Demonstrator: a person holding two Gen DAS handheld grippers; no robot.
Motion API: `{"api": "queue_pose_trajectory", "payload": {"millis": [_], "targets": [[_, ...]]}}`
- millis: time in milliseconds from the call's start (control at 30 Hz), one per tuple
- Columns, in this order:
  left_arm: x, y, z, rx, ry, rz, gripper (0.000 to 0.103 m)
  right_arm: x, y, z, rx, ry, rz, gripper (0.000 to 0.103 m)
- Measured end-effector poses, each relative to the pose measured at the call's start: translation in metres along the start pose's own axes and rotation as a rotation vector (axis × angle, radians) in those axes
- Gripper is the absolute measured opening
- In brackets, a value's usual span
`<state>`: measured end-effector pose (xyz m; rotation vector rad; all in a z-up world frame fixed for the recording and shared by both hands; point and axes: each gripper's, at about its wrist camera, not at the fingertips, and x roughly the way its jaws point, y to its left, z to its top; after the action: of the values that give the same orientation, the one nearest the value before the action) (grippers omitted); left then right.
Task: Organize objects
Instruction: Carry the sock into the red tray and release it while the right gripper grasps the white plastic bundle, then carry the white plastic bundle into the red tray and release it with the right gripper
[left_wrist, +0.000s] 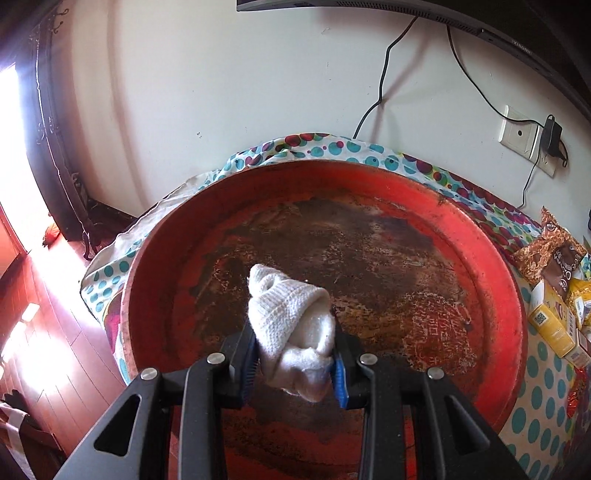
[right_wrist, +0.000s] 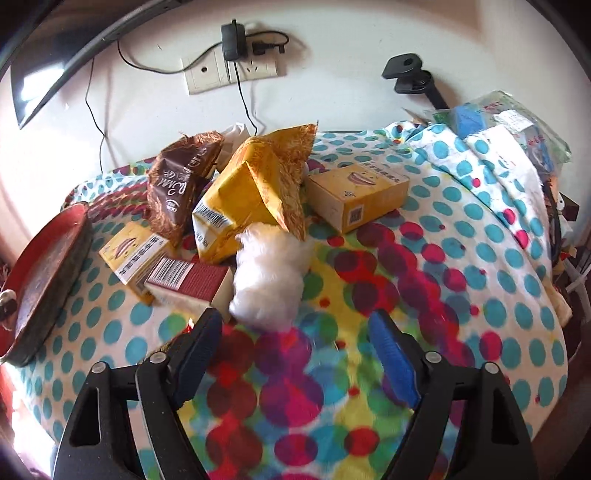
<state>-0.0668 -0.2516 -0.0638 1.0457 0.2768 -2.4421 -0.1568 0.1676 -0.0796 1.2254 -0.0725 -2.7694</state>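
Note:
My left gripper (left_wrist: 295, 354) is shut on a rolled white sock (left_wrist: 291, 321), held over a large, worn round red tray (left_wrist: 491, 266). In the right wrist view my right gripper (right_wrist: 295, 325) stands open above the dotted cloth, with nothing between its fingers. A second white fluffy sock bundle (right_wrist: 271, 273) lies just beyond its fingertips, to the left of centre, against the pile of packets. The red tray (right_wrist: 48, 258) shows at the left edge of that view.
A yellow bag (right_wrist: 255, 192), a brown snack bag (right_wrist: 181, 184), yellow boxes (right_wrist: 358, 195) and a red box (right_wrist: 188, 280) crowd the dotted tablecloth (right_wrist: 443, 280). Plastic-wrapped items (right_wrist: 509, 122) lie far right. A wall socket with charger (right_wrist: 232, 55) and cables hang behind.

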Motion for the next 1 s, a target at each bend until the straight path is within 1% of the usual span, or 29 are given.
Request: {"api": "queue_pose_trajectory", "payload": {"millis": [33, 100, 167, 200, 233, 300, 333, 367, 400, 433, 467, 533, 733, 833, 1000], "targets": [[0.001, -0.003, -0.001, 0.004, 0.005, 0.000, 0.033, 0.005, 0.001, 0.005, -0.001, 0.006, 0.011, 0.070], [0.004, -0.004, -0.004, 0.011, 0.011, 0.010, 0.034, 0.011, 0.003, 0.011, -0.001, 0.008, 0.002, 0.070], [0.008, -0.004, -0.007, 0.004, 0.028, -0.004, 0.035, 0.019, 0.005, 0.015, -0.002, 0.031, 0.011, 0.060], [0.010, -0.004, -0.008, 0.002, 0.031, -0.009, 0.037, 0.023, 0.005, 0.017, -0.004, 0.048, 0.011, 0.049], [0.010, -0.006, -0.009, 0.004, 0.034, -0.010, 0.037, 0.024, 0.007, 0.018, -0.010, 0.047, -0.007, 0.044], [0.011, -0.009, -0.010, 0.009, 0.033, -0.010, 0.046, 0.026, 0.007, 0.018, -0.010, 0.047, 0.001, 0.040], [0.010, -0.010, -0.010, 0.008, 0.029, -0.019, 0.049, 0.025, 0.008, 0.017, -0.010, 0.044, 0.000, 0.038], [0.008, -0.011, -0.009, 0.010, 0.021, -0.027, 0.060, 0.025, 0.007, 0.016, -0.007, 0.041, 0.005, 0.038], [0.006, -0.012, -0.009, 0.018, 0.012, -0.032, 0.077, 0.024, 0.006, 0.016, -0.003, 0.039, 0.012, 0.036], [0.004, -0.014, -0.009, 0.027, 0.005, -0.025, 0.086, 0.023, 0.005, 0.016, -0.001, 0.038, 0.013, 0.036], [0.001, -0.015, -0.009, 0.033, -0.008, -0.010, 0.092, 0.022, 0.005, 0.016, 0.001, 0.036, 0.015, 0.036], [-0.006, -0.016, -0.008, 0.030, -0.033, -0.016, 0.092, 0.021, 0.004, 0.015, 0.004, 0.035, 0.016, 0.035], [-0.030, -0.009, -0.011, 0.031, -0.066, -0.018, 0.092, 0.010, -0.003, 0.011, 0.015, 0.013, 0.014, 0.035], [-0.040, 0.000, -0.016, 0.035, -0.062, -0.013, 0.092, -0.001, -0.006, 0.011, 0.016, -0.006, 0.015, 0.035], [-0.050, 0.014, -0.023, -0.014, -0.035, -0.047, 0.092, -0.017, 0.004, 0.012, -0.007, -0.036, 0.030, 0.035]]}}
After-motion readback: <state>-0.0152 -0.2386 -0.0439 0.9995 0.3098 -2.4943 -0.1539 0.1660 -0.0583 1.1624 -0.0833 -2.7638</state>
